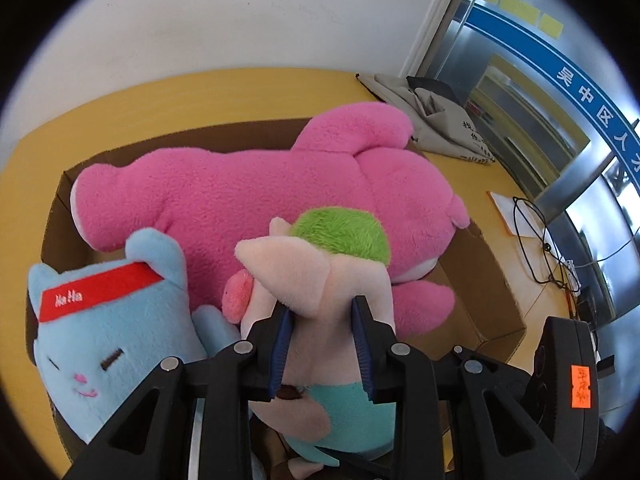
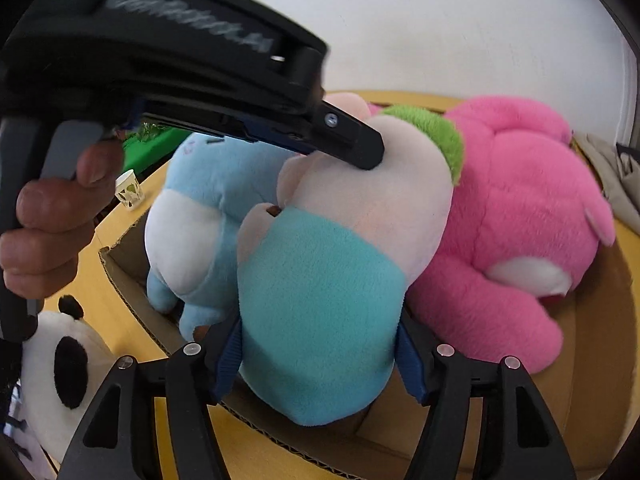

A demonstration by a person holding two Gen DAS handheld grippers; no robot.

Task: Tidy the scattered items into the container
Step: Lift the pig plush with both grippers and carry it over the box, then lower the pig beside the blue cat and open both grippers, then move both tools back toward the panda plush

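The pig plush (image 1: 320, 280) (green tuft, teal trousers) is held over the cardboard box (image 1: 492, 280) on the yellow bench (image 1: 120, 104), between the blue cat plush (image 1: 108, 320) on the left and the big pink plush (image 1: 260, 188) behind. The left claw (image 1: 322, 312) is clamped on its pink head; the right claw (image 2: 320, 344) is pressed against its teal lower body. A panda plush (image 2: 60, 364) is seen outside the box, near left.

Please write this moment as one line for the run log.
left gripper: jaws shut on pig plush head | right gripper: jaws around its teal body | box: holds pink bear, blue cat | panda: outside
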